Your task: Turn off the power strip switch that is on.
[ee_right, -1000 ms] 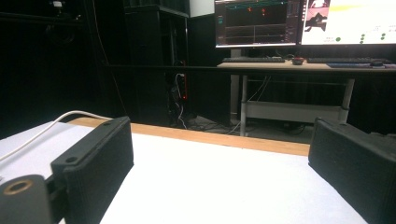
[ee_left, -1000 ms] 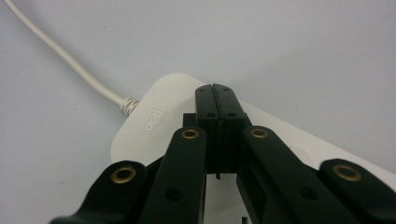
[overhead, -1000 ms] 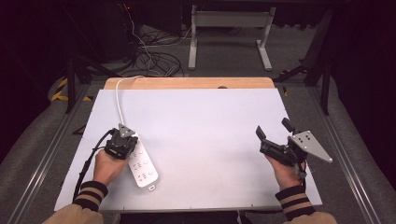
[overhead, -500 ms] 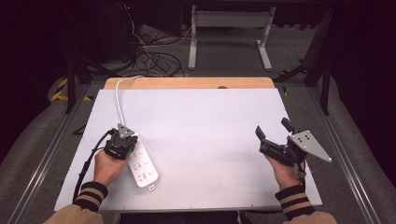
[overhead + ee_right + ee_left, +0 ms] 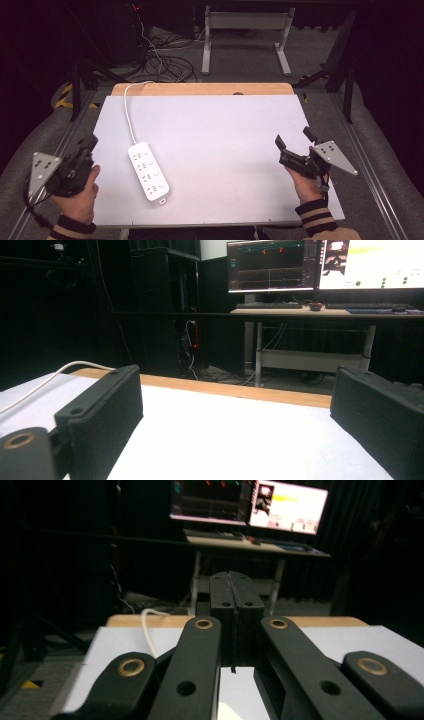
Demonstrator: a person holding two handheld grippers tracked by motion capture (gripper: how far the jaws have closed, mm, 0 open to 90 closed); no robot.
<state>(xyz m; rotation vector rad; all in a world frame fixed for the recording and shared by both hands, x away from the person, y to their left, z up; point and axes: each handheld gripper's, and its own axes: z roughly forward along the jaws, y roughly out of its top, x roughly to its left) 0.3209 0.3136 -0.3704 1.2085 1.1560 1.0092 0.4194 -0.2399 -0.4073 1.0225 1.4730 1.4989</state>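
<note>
A white power strip (image 5: 148,172) lies flat on the white table top (image 5: 220,130), left of centre, with its white cable (image 5: 126,107) running to the far edge. My left gripper (image 5: 91,142) is raised at the table's left edge, apart from the strip. In the left gripper view its jaws (image 5: 232,587) are pressed together with nothing between them, and the cable (image 5: 146,625) shows beyond them. My right gripper (image 5: 291,136) rests near the right front of the table, open and empty. Its two pads (image 5: 107,407) stand wide apart over bare table.
A wooden strip (image 5: 200,89) borders the table's far edge. Behind it a desk (image 5: 320,312) carries lit monitors (image 5: 320,265) and a keyboard. Loose cables (image 5: 165,62) lie on the floor beyond. A metal rail (image 5: 370,170) runs along the right side.
My left gripper has swung left and upward, away from the power strip's cable end to the table's left edge. The strip stays in place. The right gripper has not moved.
</note>
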